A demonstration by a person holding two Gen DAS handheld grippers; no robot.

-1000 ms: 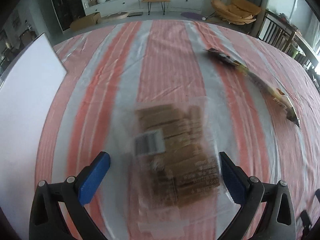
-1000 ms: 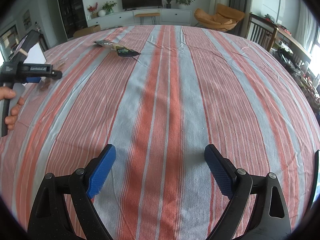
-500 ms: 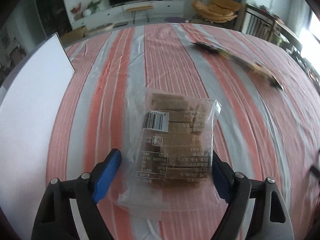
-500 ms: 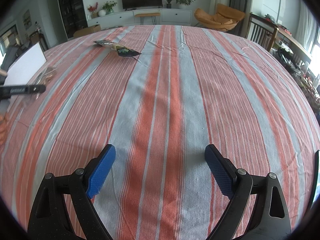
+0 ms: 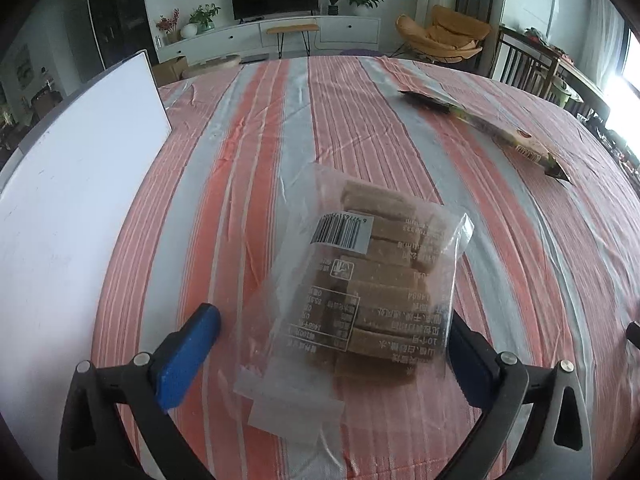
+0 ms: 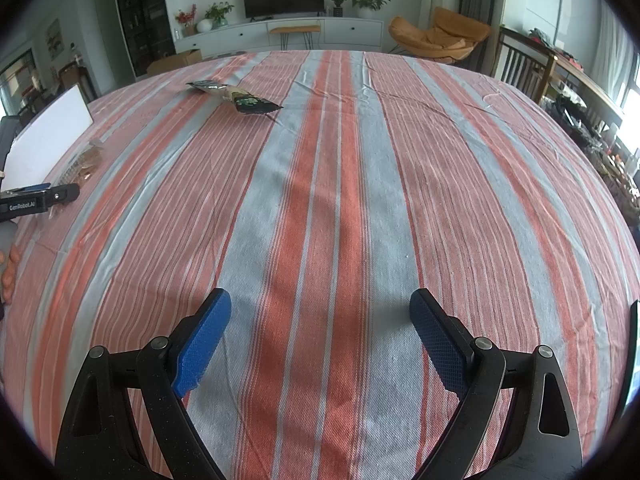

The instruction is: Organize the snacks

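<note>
Between the two blue pads of the left gripper [image 5: 332, 350] lies a clear bag of brown biscuits [image 5: 372, 284]; the fingers are wide apart, and the right pad is partly hidden behind the bag, so I cannot tell if it touches; the left pad [image 5: 188, 360] is near the bag but apart from it; the bag lies flat on the striped cloth [image 5: 256, 168], with its barcode sticker facing up; to the left of it a white board [image 5: 76, 184] rests on the table; farther off, to the right, a long thin snack packet [image 5: 492, 130] lies on the cloth, well apart from the bag.

Down low in the other view, the right gripper [image 6: 320, 338] hangs over bare cloth with its fingers wide apart and nothing between them; far to the left the same bag shows small beside the board; farther back lies the long packet with its dark end.
</note>
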